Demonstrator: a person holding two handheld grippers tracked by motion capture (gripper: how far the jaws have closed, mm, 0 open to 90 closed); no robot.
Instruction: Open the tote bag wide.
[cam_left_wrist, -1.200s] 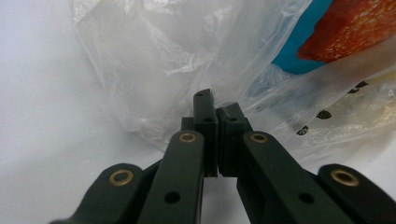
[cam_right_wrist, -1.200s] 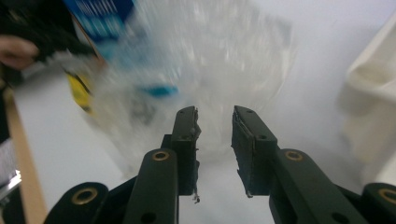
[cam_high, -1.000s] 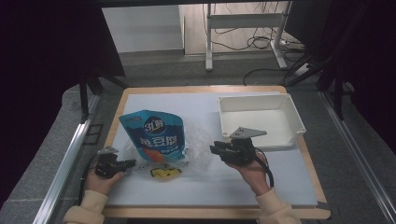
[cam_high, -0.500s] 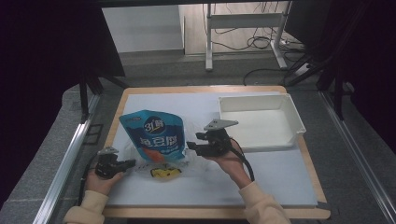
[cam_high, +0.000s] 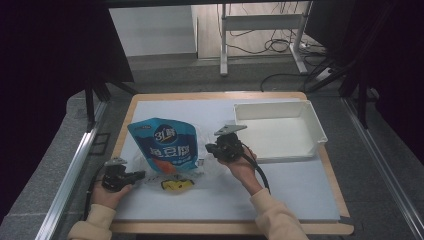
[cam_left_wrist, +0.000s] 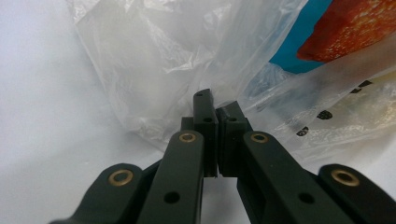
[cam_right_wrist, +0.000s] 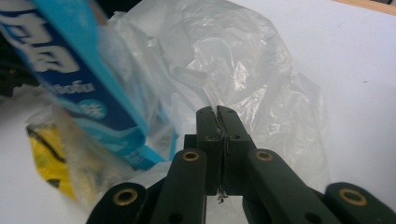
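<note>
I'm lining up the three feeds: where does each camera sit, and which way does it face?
High view: above the person's side of the table, looking forward and down; both forearms, left gripper and right gripper show.
Left gripper view: rides the left gripper, looking along its shut jaws pinching the clear plastic bag.
Right gripper view: rides the right gripper, jaws shut on the bag's film.
Shared: all three show the bag and the blue pouch.
</note>
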